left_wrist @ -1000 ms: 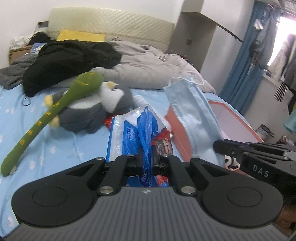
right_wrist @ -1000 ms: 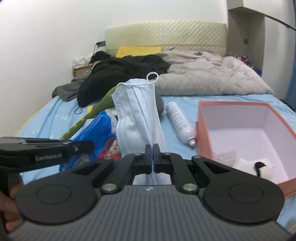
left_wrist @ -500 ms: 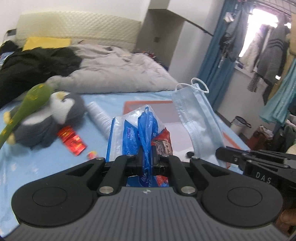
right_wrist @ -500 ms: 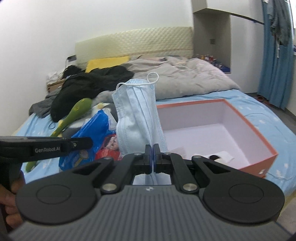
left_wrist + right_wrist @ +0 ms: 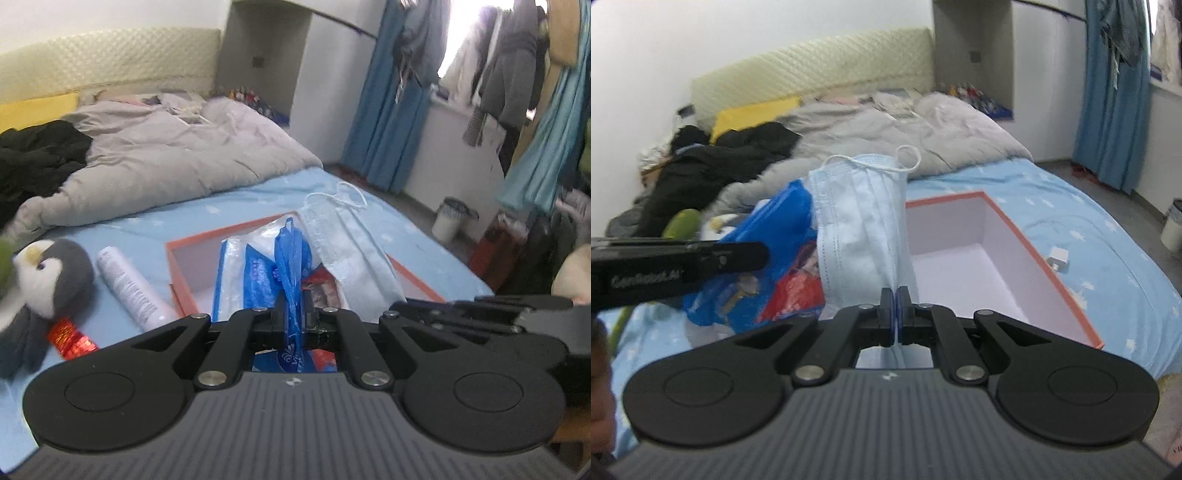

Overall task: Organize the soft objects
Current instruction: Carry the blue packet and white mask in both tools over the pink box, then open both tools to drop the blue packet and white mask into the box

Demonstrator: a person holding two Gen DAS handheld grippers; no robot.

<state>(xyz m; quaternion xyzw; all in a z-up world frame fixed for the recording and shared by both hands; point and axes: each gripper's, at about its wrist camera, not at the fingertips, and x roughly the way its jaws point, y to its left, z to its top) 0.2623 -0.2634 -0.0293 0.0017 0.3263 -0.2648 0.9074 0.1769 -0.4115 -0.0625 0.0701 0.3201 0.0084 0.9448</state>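
My left gripper [image 5: 294, 314] is shut on a blue plastic bag of packets [image 5: 266, 266] and holds it above the near edge of the orange box [image 5: 192, 240]. The bag also shows in the right wrist view [image 5: 768, 254]. My right gripper [image 5: 896, 317] is shut on a light blue face mask [image 5: 860, 221], held over the left side of the orange box [image 5: 1045, 266]. The mask hangs to the right of the bag in the left wrist view [image 5: 351, 243]. The box's white inside looks bare where it shows.
A grey penguin plush [image 5: 48, 273], a white spray can [image 5: 129, 284] and a red packet [image 5: 72, 338] lie left of the box on the blue sheet. A green plush [image 5: 681, 223], a grey duvet [image 5: 155, 158] and black clothes [image 5: 713, 162] lie further back. A white charger [image 5: 1058, 256] lies right of the box.
Both grippers have swung right with the bag and the mask still in them. They are now over the orange box. The penguin and the green plush have slid to the left of view.
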